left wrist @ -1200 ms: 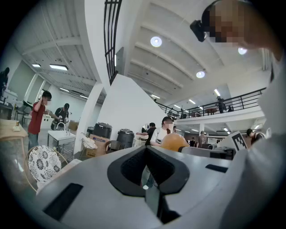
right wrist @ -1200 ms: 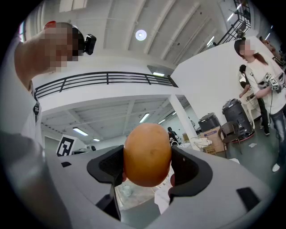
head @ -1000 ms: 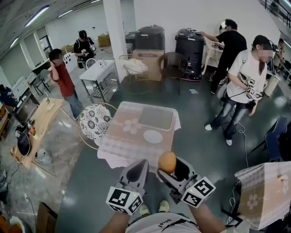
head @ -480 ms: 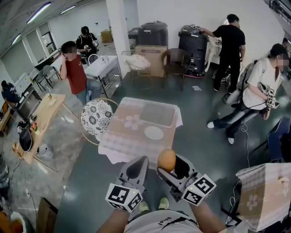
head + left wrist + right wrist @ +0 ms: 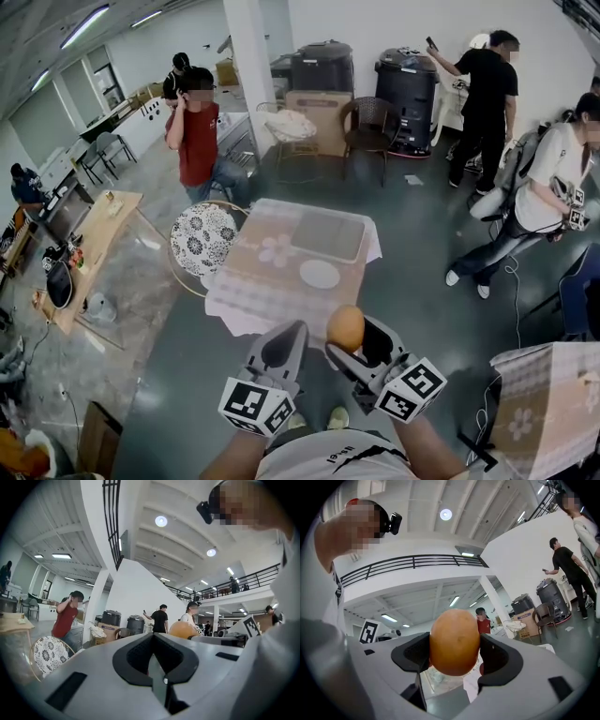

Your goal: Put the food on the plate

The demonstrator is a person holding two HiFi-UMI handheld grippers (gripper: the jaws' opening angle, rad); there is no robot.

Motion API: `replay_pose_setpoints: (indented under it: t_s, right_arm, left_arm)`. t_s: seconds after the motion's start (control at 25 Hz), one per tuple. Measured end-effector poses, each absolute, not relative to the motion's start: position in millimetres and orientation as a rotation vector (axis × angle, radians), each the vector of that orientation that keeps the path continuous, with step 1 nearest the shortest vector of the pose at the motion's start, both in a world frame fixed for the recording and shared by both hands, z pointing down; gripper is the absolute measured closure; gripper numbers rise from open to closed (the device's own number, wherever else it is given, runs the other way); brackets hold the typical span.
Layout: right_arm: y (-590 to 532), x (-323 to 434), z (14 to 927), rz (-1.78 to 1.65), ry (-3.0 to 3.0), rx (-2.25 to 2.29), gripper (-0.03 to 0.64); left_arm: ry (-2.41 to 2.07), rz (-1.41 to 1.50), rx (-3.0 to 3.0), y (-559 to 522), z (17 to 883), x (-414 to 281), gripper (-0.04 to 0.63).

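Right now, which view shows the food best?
The right gripper view: the food fills the centre, clamped between the jaws. The head view shows it small in the right gripper; the left gripper view catches only its top.

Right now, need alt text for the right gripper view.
The right gripper is shut on a round orange-brown food item, close up and centred. Behind it: a railed balcony overhead, a person in red, and a person in black near dark bins.

floor dark grey | white pillar | cloth-covered table | patterned round chair | ceiling strip lights
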State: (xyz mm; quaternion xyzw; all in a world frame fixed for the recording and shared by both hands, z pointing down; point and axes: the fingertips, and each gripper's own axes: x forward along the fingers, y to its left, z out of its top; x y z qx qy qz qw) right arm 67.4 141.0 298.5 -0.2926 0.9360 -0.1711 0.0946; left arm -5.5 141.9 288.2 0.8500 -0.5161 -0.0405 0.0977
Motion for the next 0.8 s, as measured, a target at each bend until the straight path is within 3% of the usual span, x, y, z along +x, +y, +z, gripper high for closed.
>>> replay_pose_setpoints:
  t_s: [0.8]
  right_arm:
    - [112.7,73.0,328.5,-0.55,2.813,-0.889,0.31]
  left_arm:
    - [-1.554,-0.065,2.505,110.0,314.2,2.9,0.589]
